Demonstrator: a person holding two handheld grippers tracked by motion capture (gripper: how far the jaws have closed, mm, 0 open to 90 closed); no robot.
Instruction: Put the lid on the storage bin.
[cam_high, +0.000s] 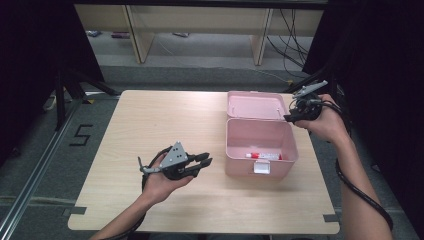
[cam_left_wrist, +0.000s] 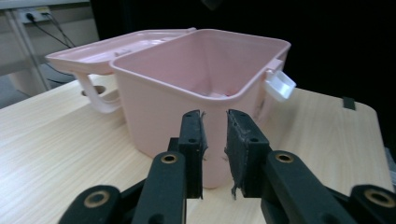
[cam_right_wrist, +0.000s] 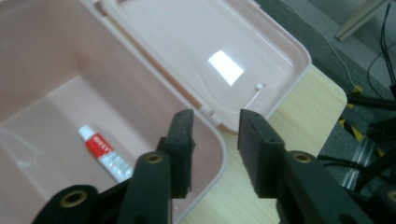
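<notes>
The pink box (cam_high: 260, 150) stood open on the bench (cam_high: 150, 130), just ahead of the left tool (cam_high: 202, 161) and just below and beside the right tool (cam_high: 292, 119). Its lid (cam_high: 256, 104) lay flung back flat behind it, under the right tool's reach. On the box floor lay a small tube (cam_right_wrist: 105, 154) with a red label, well below the right tool's tips. Both tools held nothing: the left one's jaws stood a narrow gap apart, pointed at the near wall; the right one's jaws stood somewhat wider, hanging over the rear corner by the hinge. A white latch (cam_left_wrist: 279, 85) stuck out from the front wall. From where I stood, the risk looked plain: if the right tool caught the lid off-centre, the light box might skid or tip unless the left braced it.
</notes>
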